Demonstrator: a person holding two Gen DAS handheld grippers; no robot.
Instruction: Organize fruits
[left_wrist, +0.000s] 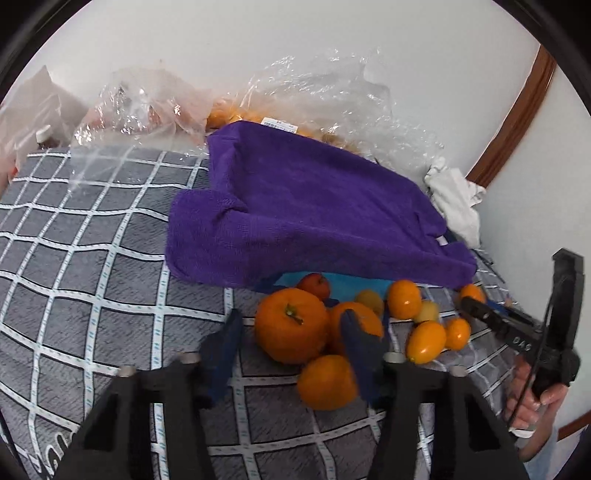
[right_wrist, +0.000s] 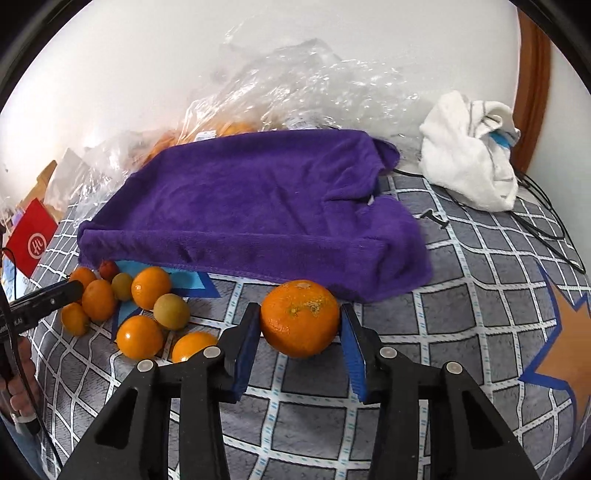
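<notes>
My right gripper (right_wrist: 300, 332) is clamped on a big orange (right_wrist: 300, 318), its blue pads (right_wrist: 246, 334) pressing the fruit from either side just in front of the purple towel (right_wrist: 251, 206), because that towel, draped over what looks like a tray, seems to me the place where the fruit is meant to be gathered. The orange sits a little apart from the rest on the grey checked cover (right_wrist: 461, 295), so I can take it without disturbing anything. My left gripper (left_wrist: 291, 332) works at the crowded end: its fingers straddle a stemmed orange (left_wrist: 291, 325), one pad (left_wrist: 225, 343) on the bare cover side and the other wedged in among the neighbouring fruit, but the blur leaves me unable to tell whether both pads truly press it. A second orange (left_wrist: 360, 319) lies touching it behind the far pad, and a third orange (left_wrist: 327, 382) lies against that pad nearer to me, so I judge the risk here is nudging a neighbour and sending it rolling. The small fruits (left_wrist: 426, 341) are heaped close by at the towel's front edge, with a small red fruit (left_wrist: 314, 286) tucked nearest the towel. Clear plastic bags (left_wrist: 325, 85) with more orange fruit lie behind the towel, against the wall. A crumpled white cloth (right_wrist: 469, 162) sits off to the side, out of the way.
</notes>
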